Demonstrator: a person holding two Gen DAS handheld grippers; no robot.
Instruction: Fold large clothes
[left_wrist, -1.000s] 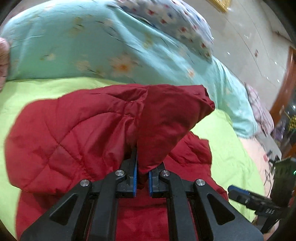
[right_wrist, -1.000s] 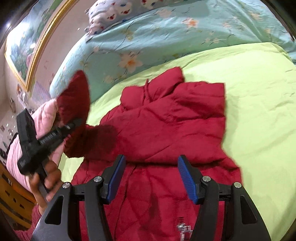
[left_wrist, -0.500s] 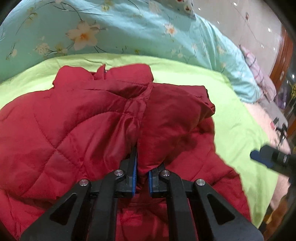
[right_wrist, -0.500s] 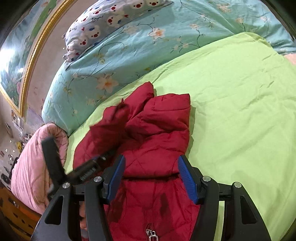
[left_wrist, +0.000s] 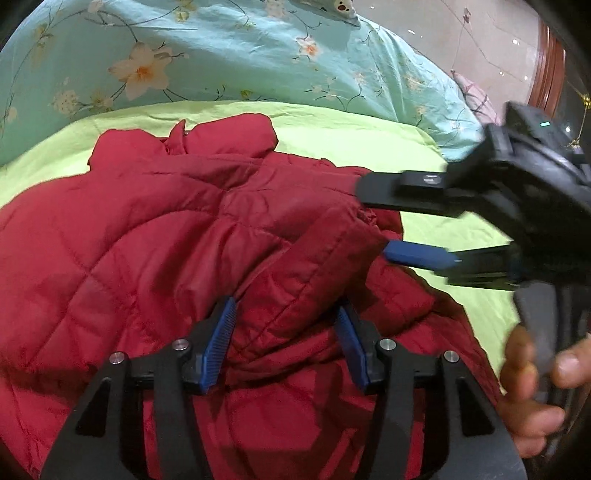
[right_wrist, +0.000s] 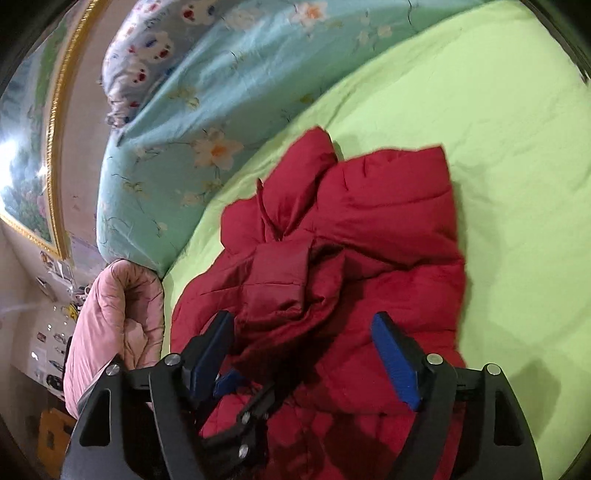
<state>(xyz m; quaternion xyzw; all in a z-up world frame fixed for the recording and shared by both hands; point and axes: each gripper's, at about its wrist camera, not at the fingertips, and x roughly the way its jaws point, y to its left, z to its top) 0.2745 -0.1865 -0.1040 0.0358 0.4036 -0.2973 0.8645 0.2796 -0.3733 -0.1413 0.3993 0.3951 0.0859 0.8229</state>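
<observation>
A red quilted jacket (left_wrist: 129, 240) (right_wrist: 388, 229) lies on the bed, collar towards the quilt. One sleeve (left_wrist: 314, 266) (right_wrist: 280, 280) is folded across its front. My left gripper (left_wrist: 284, 343) straddles that sleeve low on the jacket. Its jaws are opening, with the sleeve lying loose between the blue pads. My right gripper (right_wrist: 304, 354) hovers over the jacket's lower half, its jaws opening with nothing pinched. In the left wrist view the right gripper (left_wrist: 375, 221) reaches in from the right, its fingers on either side of the sleeve's cuff. The left gripper's fingers (right_wrist: 227, 382) show at the bottom of the right wrist view.
A lime green sheet (left_wrist: 351, 136) (right_wrist: 480, 110) covers the bed. A teal floral quilt (left_wrist: 221, 55) (right_wrist: 166, 147) and a printed pillow (right_wrist: 147, 66) are piled at the head. A pink quilt (right_wrist: 110, 314) lies at the left side. A hand (left_wrist: 532, 387) holds the right gripper.
The left gripper lowered the sleeve onto the jacket and went from shut on it to open. The right gripper swung in over the jacket to the sleeve's cuff and widened.
</observation>
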